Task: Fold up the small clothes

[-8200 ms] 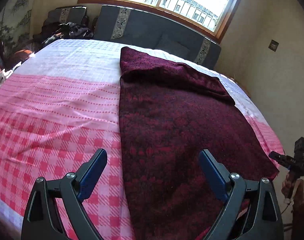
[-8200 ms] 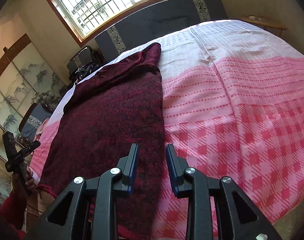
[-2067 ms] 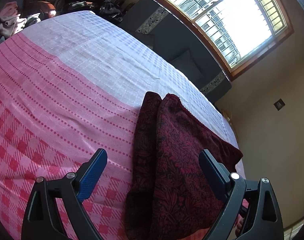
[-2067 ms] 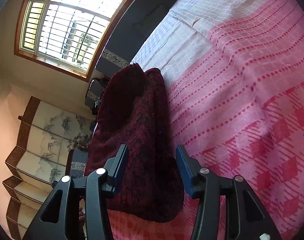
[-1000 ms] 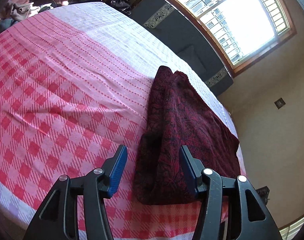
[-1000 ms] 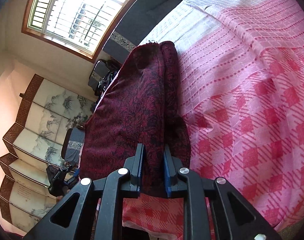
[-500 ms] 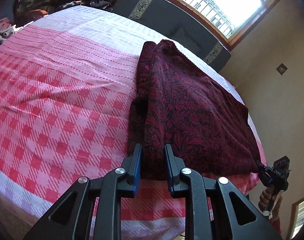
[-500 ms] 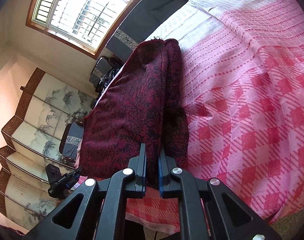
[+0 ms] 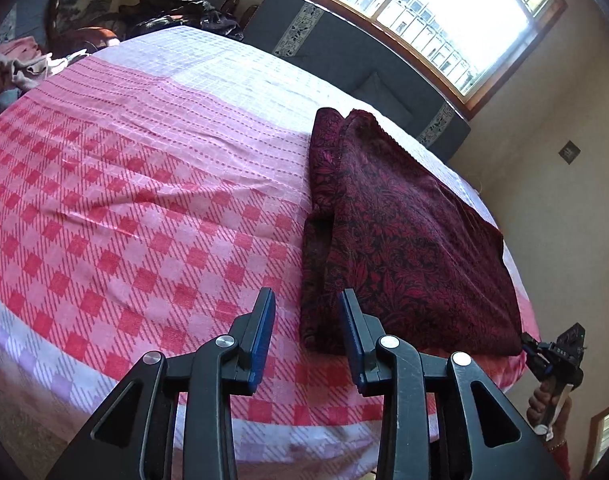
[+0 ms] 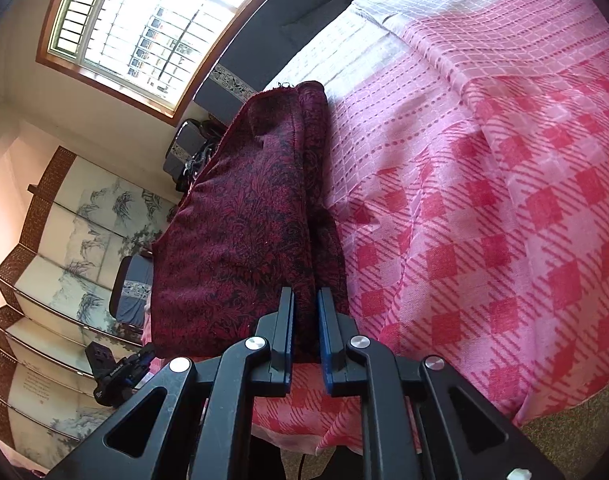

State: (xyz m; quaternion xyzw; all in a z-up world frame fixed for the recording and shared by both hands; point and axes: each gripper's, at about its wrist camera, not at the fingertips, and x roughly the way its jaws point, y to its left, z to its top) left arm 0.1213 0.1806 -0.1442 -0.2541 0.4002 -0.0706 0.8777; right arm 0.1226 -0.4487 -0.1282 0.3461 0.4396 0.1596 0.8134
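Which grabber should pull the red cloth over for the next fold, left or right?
Probably right. The right gripper has its jaws nearly shut around the near edge of the dark red cloth. The left gripper is open, with the cloth's corner just beyond its fingers, holding nothing.

A bed (image 9: 152,184) is carrying everything, its pink-and-red checked bedspread (image 9: 104,240) fading to pale white squares toward the far end and showing shallow wrinkles. A dark red patterned cloth (image 9: 404,248) is lying folded in layers directly on it, running lengthwise along one side, its near end reaching close to the bed's near edge.
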